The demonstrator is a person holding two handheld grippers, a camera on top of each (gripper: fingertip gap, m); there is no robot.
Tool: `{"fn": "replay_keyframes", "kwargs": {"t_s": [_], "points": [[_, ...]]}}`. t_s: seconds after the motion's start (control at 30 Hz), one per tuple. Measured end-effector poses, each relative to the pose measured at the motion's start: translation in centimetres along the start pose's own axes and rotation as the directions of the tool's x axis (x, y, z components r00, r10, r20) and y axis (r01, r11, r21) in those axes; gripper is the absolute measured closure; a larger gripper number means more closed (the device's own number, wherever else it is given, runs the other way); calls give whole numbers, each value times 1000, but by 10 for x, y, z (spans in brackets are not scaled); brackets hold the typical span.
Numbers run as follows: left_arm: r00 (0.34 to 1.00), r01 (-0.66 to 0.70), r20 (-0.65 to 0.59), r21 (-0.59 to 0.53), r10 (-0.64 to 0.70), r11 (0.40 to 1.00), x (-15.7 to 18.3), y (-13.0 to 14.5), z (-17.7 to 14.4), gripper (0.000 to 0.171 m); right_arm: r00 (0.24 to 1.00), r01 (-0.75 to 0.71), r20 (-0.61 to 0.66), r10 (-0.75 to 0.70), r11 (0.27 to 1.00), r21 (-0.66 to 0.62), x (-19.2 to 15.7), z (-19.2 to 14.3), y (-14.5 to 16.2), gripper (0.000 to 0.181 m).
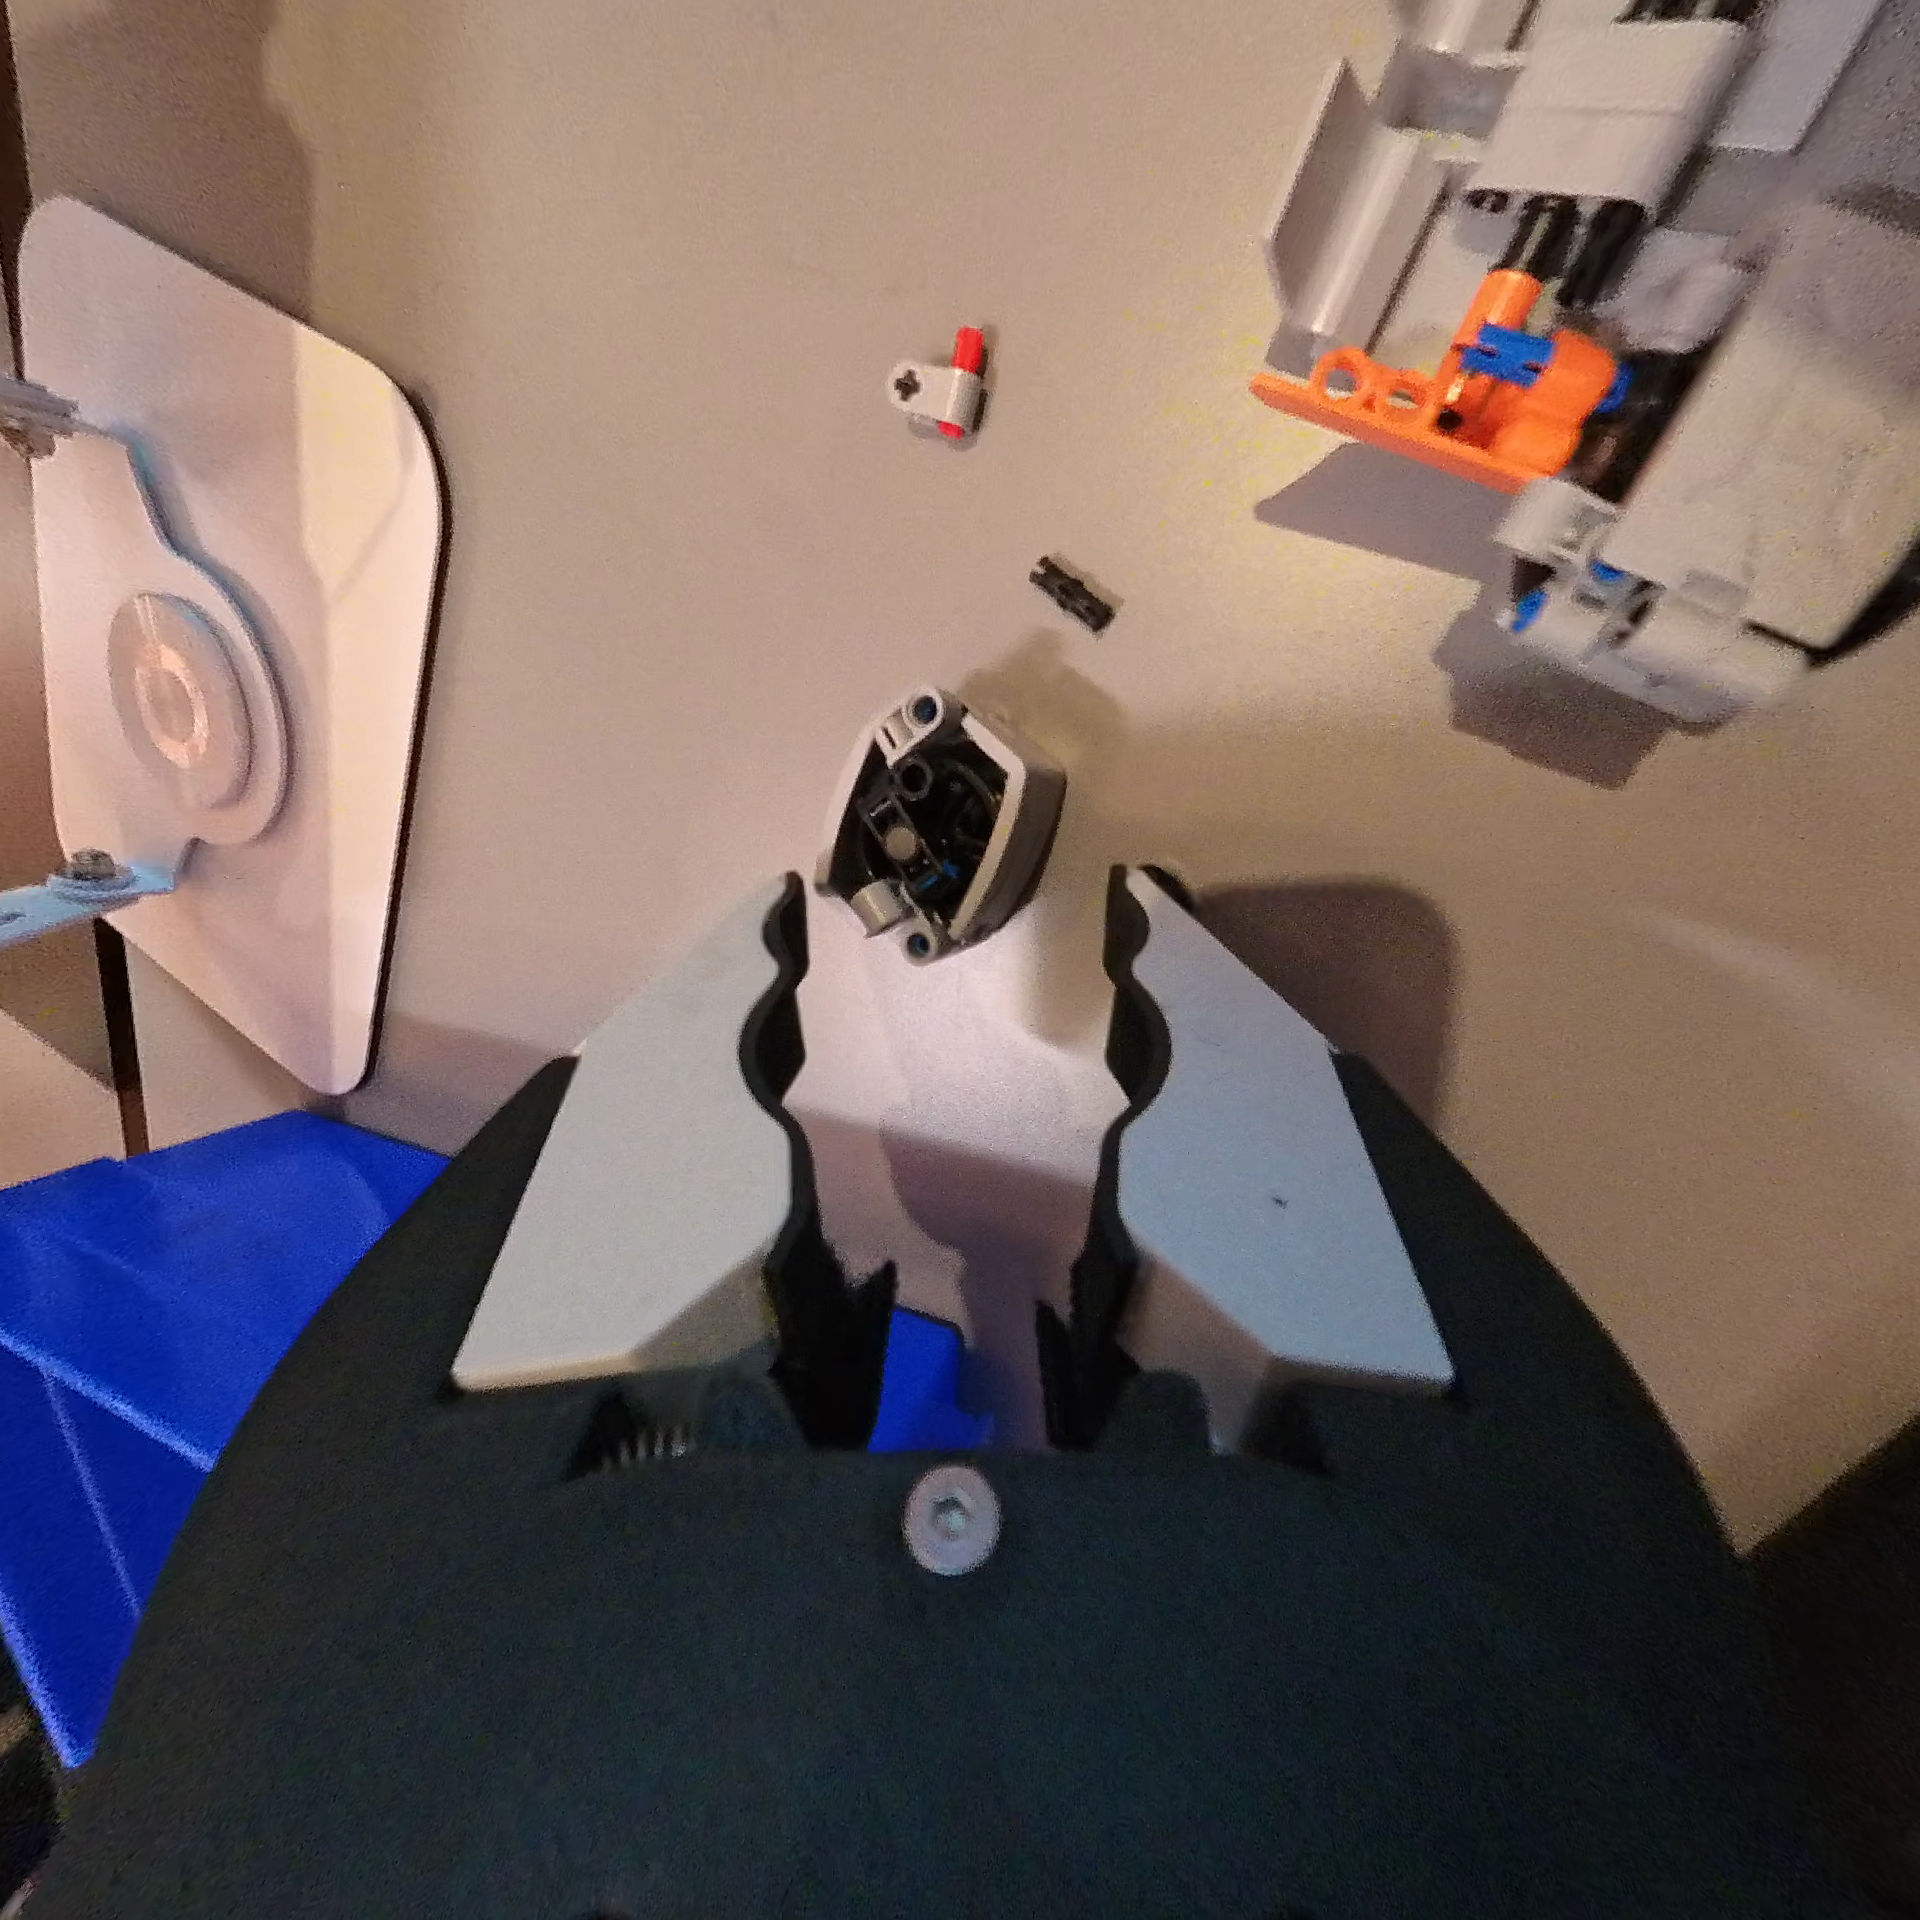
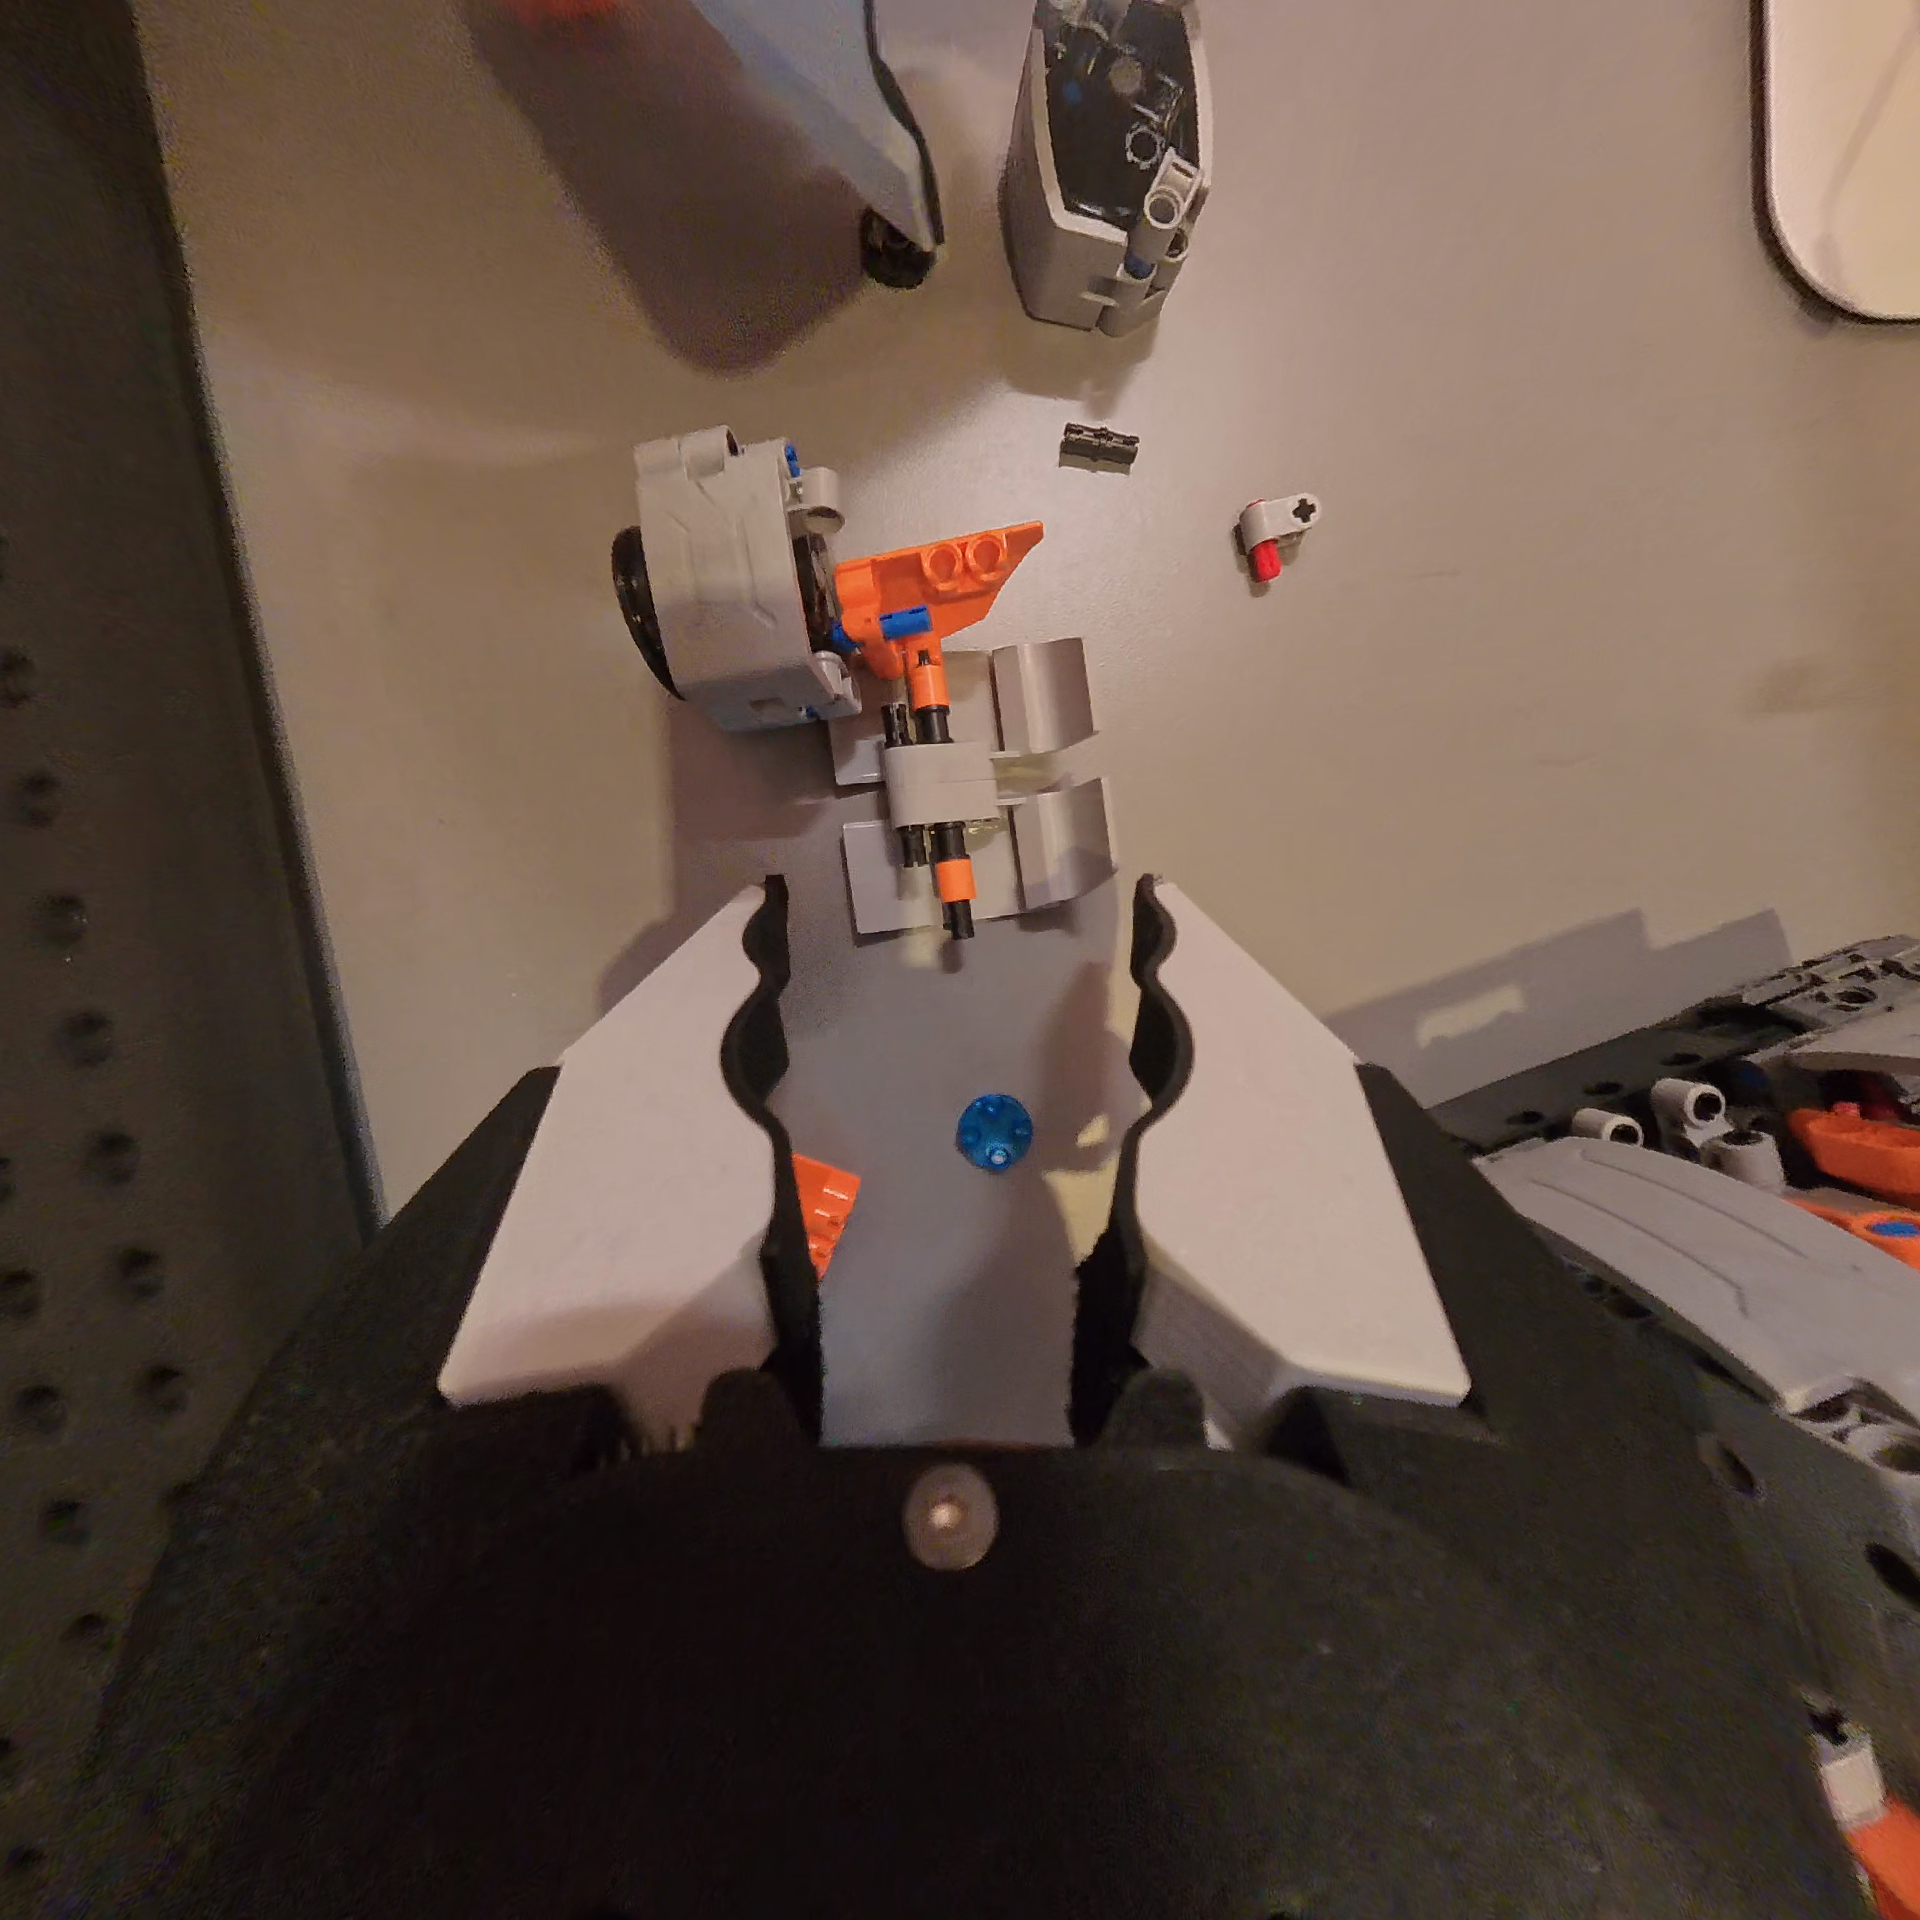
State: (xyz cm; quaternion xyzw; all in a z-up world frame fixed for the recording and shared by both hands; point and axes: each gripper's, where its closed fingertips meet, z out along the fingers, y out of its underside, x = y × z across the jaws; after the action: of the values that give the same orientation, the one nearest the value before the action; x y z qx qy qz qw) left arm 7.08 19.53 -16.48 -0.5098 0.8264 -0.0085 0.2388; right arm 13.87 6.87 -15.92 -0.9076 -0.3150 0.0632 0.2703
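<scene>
My left gripper (image 1: 961,894) is open and empty, its fingertips just short of a grey shell piece with black parts inside (image 1: 940,826); the same piece shows at the top of the right wrist view (image 2: 1107,166). My right gripper (image 2: 956,904) is open and empty, just short of a grey, orange and black brick assembly (image 2: 883,717) lying on the table; the assembly also shows at the top right of the left wrist view (image 1: 1538,343). A small blue round piece (image 2: 994,1132) lies on the table between my right fingers. The left gripper shows at the top of the right wrist view (image 2: 790,125).
A black pin (image 1: 1075,594) (image 2: 1099,447) and a small grey connector with a red pin (image 1: 940,395) (image 2: 1276,532) lie loose on the beige table. A white plate (image 1: 229,644) stands left, a blue bin (image 1: 177,1330) lower left. A larger brick model (image 2: 1714,1174) lies right. Spacing between my two grippers at the tips: around 15 cm. To the small blue round piece (image 2: 994,1132): right tips about 5 cm, left tips about 20 cm.
</scene>
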Motion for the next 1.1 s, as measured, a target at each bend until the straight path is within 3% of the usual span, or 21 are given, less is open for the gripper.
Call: {"fn": "replay_keyframes", "kwargs": {"t_s": [0.13, 0.33, 0.47, 0.6, 0.67, 0.83, 0.93, 1.0, 1.1], "points": [[1000, 19, 4, -81, -19, 997, 0, 1, 6, 124, 1000, 10, -4, -10, 1000, -8, 1, 1, 1, 116], [1000, 21, 6, -39, -20, 999, 2, -9, 10, 131, 1000, 13, -16, -13, 1000, 10, 3, -4, -1, 117], [998, 58, 20, 92, -60, 994, -2, -27, -2, 133, 998, 37, -49, -34, 997, 65, 8, -13, -10, 117], [994, 111, -39, 324, -104, 940, -5, -58, -35, 133, 988, 114, -126, -91, 976, 186, 11, -30, -33, 118], [999, 45, -31, 431, -35, 901, 0, -75, -55, 134, 989, 107, -130, -76, 961, 254, 12, -40, -43, 119], [986, -148, 144, 535, 83, 832, 6, -101, -81, 134, 997, 33, -71, -3, 904, 427, 15, -61, -62, 121], [952, -286, 253, 536, 172, 794, 12, -110, -89, 134, 994, 90, -94, -53, 892, 444, 11, -63, -65, 124], [947, -308, 259, 548, 192, 777, 16, -115, -93, 134, 989, 131, -125, -84, 889, 438, 9, -61, -67, 123], [936, -344, 271, 585, 223, 734, 23, -124, -100, 135, 980, 177, -163, -113, 868, 463, 8, -65, -72, 138]]}}
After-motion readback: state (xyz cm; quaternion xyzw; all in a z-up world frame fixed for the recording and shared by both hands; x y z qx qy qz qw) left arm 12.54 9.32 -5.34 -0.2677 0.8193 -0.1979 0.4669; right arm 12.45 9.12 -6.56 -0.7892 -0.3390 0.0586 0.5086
